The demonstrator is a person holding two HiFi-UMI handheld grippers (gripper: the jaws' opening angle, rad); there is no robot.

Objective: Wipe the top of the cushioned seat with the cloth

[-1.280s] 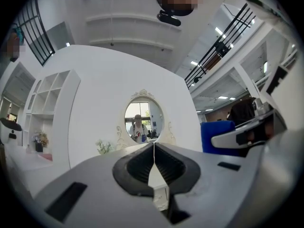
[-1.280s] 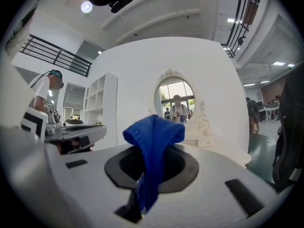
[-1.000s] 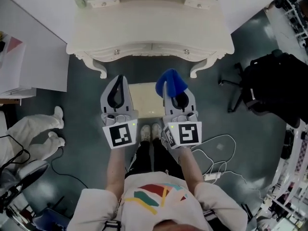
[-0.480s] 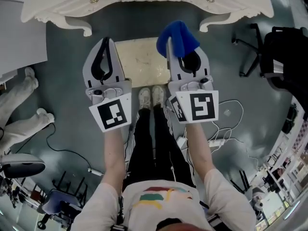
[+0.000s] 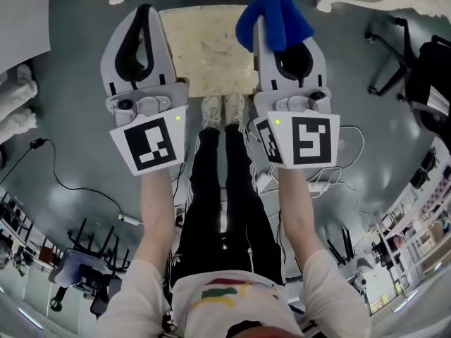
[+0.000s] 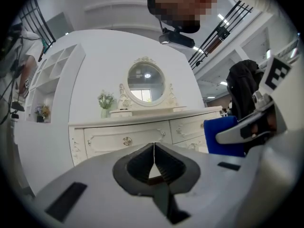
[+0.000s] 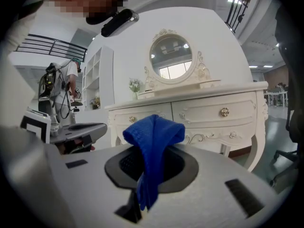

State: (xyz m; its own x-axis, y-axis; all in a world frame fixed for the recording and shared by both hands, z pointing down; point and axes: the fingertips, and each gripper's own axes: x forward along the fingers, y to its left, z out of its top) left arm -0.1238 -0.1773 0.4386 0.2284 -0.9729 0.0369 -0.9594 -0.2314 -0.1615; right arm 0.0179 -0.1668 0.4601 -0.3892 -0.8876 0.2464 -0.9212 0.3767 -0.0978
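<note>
In the right hand-held gripper (image 5: 259,32), a blue cloth (image 5: 275,16), pinched between jaws clamped on its folds. Bunched in a hump over the tips and drooping through the dark opening behind them. Aimed at 12 o'clock in the head view, facing a white dresser (image 7: 204,113) with an oval mirror (image 7: 174,58) on top.

At its 9 o'clock, the left hand-held gripper (image 5: 144,13), pressed together along a thin line, with nothing between the jaws. Also aimed at 12 o'clock, toward the same dresser, with a vase (image 6: 106,101) of flowers at 9 o'clock of the mirror.

Between the two, from above, a cream cushioned seat (image 5: 204,48) with a faintly mottled top. Overlapped at its 9 o'clock edge by the left hand-held gripper and at its 3 o'clock edge by the right one. Cloth over the seat's 2 o'clock corner in that view; no telling whether touching it.

At 6 o'clock of the seat, right at its near edge, white shoes (image 5: 222,111) above black trousers. At 12 o'clock, the curved dresser legs. At 3 o'clock, well apart on the grey floor (image 5: 77,118), a black chair (image 5: 416,69). At 5 o'clock, near the right arm, a loose white cable (image 5: 349,160).
</note>
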